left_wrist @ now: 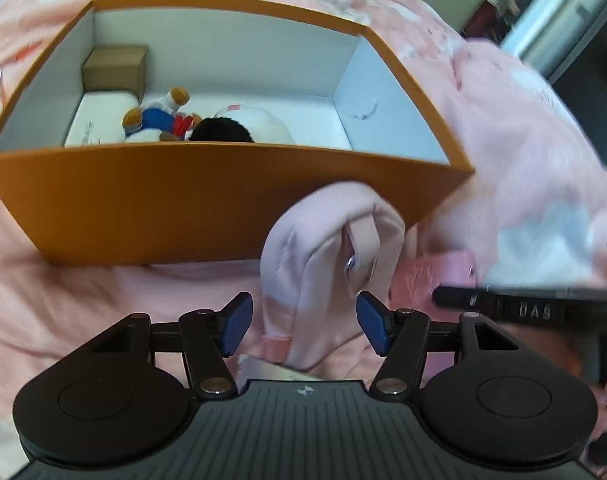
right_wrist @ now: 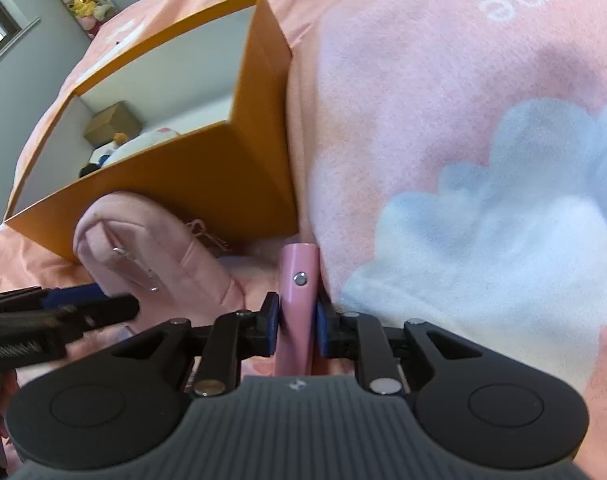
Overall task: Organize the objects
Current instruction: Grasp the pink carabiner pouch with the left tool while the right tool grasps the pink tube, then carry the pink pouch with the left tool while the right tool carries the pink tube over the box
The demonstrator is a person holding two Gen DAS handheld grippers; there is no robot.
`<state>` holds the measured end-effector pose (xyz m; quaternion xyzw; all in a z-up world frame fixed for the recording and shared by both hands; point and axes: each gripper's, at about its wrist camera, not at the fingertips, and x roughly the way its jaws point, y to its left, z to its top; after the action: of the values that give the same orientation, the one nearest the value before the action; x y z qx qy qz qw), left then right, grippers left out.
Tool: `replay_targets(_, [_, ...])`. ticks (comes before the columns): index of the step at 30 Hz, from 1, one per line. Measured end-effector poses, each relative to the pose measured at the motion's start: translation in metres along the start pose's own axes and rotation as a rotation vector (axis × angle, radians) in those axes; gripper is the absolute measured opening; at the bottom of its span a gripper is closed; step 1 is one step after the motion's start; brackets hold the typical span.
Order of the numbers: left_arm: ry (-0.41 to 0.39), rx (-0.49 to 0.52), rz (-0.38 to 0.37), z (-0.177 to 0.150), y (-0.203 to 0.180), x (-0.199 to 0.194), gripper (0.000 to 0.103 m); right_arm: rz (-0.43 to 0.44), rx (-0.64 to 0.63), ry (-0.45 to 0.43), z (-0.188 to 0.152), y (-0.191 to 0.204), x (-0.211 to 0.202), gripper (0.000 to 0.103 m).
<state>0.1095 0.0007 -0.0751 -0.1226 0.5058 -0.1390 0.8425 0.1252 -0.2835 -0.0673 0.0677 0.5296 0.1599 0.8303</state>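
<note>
Right tongs (right_wrist: 297, 330) are gripping a pink strap (right_wrist: 297, 280). Left tongs (left_wrist: 299, 322) are gaping open around a pink bag (left_wrist: 323, 248), beside the orange box (left_wrist: 163, 200).

White letters reading "ane", seen upside down, stand on the pink blanket (right_wrist: 443, 80) at the top right of the right wrist view; more letters beside them are cut off at the picture's edge. In the left wrist view the letters "DAS" show faintly, embossed on the black body of the right gripper (left_wrist: 535, 312), with further marks beside them too blurred to read. A small round logo sits on the ribbed grey housing of each gripper, without legible text. Grey print on the white pad (left_wrist: 97, 120) inside the orange box (left_wrist: 183, 200) is too small to read
</note>
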Motion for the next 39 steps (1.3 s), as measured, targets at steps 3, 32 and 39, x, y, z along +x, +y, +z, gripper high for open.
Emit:
replay_targets(3, [0.015,-0.016,0.010,0.003,0.001,0.009,0.067,0.035,0.045,0.033,0.004,-0.007,0.000,0.023])
replay_targets(32, [0.062,0.013,-0.064,-0.004,-0.009,-0.027,0.029,-0.026,-0.100,0.009,-0.011,0.012,-0.015,0.021])
replay_targets(39, [0.233,0.024,-0.129,0.013,-0.005,-0.056,0.029,0.121,-0.068,0.044,-0.004,0.012,-0.054,0.020])
